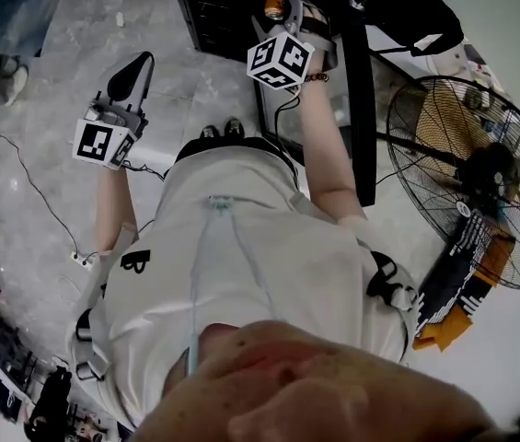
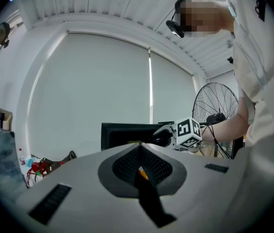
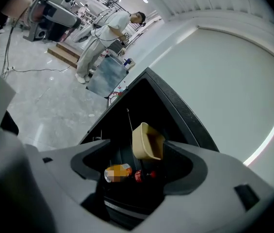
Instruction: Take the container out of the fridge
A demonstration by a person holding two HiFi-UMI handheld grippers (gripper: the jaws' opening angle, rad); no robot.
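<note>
The black fridge [image 1: 212, 9] stands open ahead of me, its door [image 1: 361, 109] swung to the right. In the right gripper view a beige container [image 3: 148, 142] stands tilted inside the fridge [image 3: 141, 101], above a lying bottle with an orange label [image 3: 117, 173] and a red-capped item [image 3: 144, 175]. My right gripper [image 3: 137, 165] is open just in front of them, the container's right edge close to one jaw; contact is unclear. From above, the right gripper [image 1: 284, 9] reaches into the fridge. My left gripper [image 1: 138, 63] is shut and empty, held over the floor at left, also [image 2: 139, 165].
A large standing fan [image 1: 467, 168] is at the right of the fridge, with an orange and black object [image 1: 453, 293] beneath it. A cable [image 1: 29, 182] runs over the marble floor at left. Another person [image 3: 103, 38] stands far off by some equipment.
</note>
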